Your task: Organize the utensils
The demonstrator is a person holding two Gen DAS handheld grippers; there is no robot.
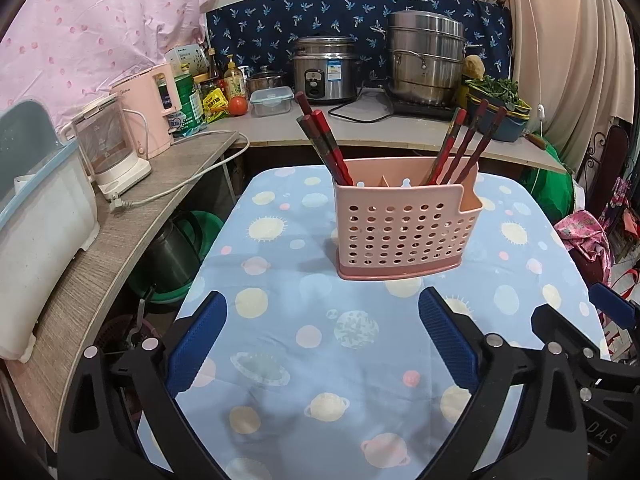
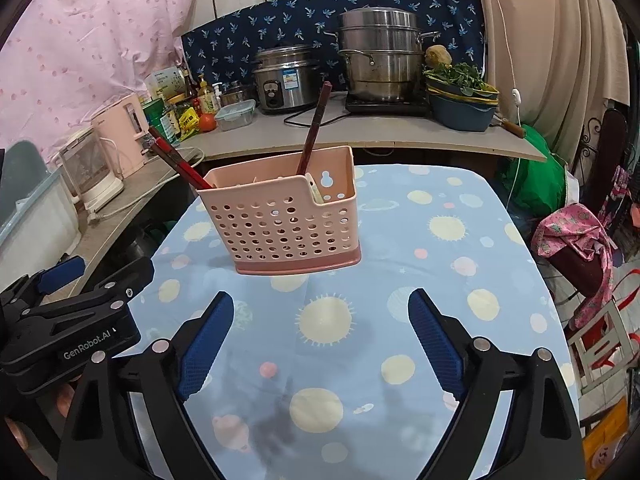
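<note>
a cramped kitchen corner is seen, with a back counter [image 1: 400,132] loaded with a rice cooker [image 1: 325,70], a stacked steamer pot [image 1: 426,60] and a bowl of greens [image 1: 496,108]; a side shelf [image 1: 120,236] carries a kettle [image 1: 108,144]. in front, a small desk [image 1: 320,360] is covered by a blue planet-print cloth.

the pink perforated utensil holder [image 1: 400,224] is stood upright near the far middle of the desk, probably so both sides can be reached. red-brown chopsticks [image 1: 320,140] are leaned out of its left compartment and a second bunch of chopsticks [image 1: 464,144] out of the right end; they are tilted because the holder is wider than they are. in the right wrist view only one stick on the right side can be told.

the left claw [image 1: 322,344] is spread wide, nothing between the blue pads, held low over the cloth and aimed at the holder. the right claw [image 2: 320,344] is spread too, empty, just beside the left one. both are well short of the holder.

no loose utensils are seen on the cloth, so the sorting is judged near done or done; the empty claws fit a release step.
</note>
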